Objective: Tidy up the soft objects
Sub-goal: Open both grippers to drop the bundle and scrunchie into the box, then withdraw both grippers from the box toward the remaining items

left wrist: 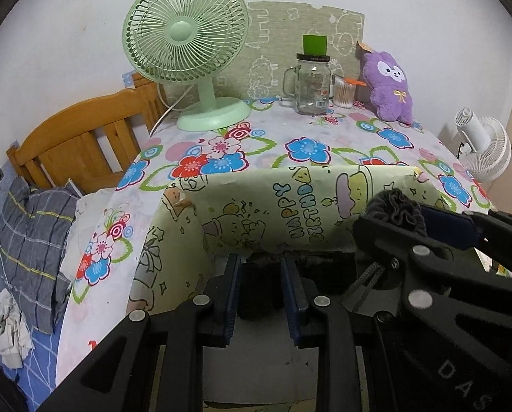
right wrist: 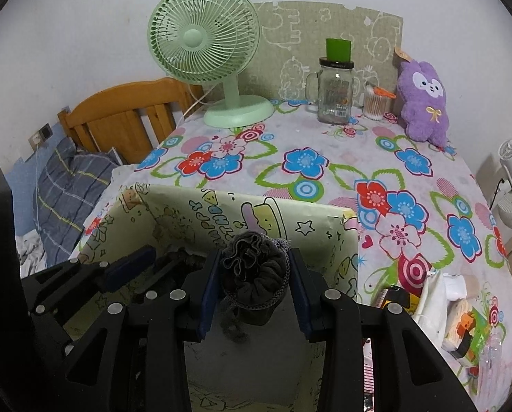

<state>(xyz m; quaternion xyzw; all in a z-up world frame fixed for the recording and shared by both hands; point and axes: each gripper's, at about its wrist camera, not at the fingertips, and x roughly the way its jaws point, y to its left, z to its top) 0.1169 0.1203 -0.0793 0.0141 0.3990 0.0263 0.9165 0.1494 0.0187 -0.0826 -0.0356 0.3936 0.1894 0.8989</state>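
Observation:
A dark grey drawstring pouch with a ruffled top sits between the blue pads of my right gripper, which is shut on it. The left wrist view shows the same pouch at the right. My left gripper is shut on a black soft object, and I cannot make out its shape. Both grippers hang close together over an open box wrapped in pale green birthday paper, at the near edge of the flowered table. A purple plush toy leans at the back right.
At the back of the table stand a green desk fan, a glass jar mug with a green cup on it, and a tub of cotton swabs. Packets lie at the near right corner. A bed with a wooden headboard is to the left, and a white fan to the right.

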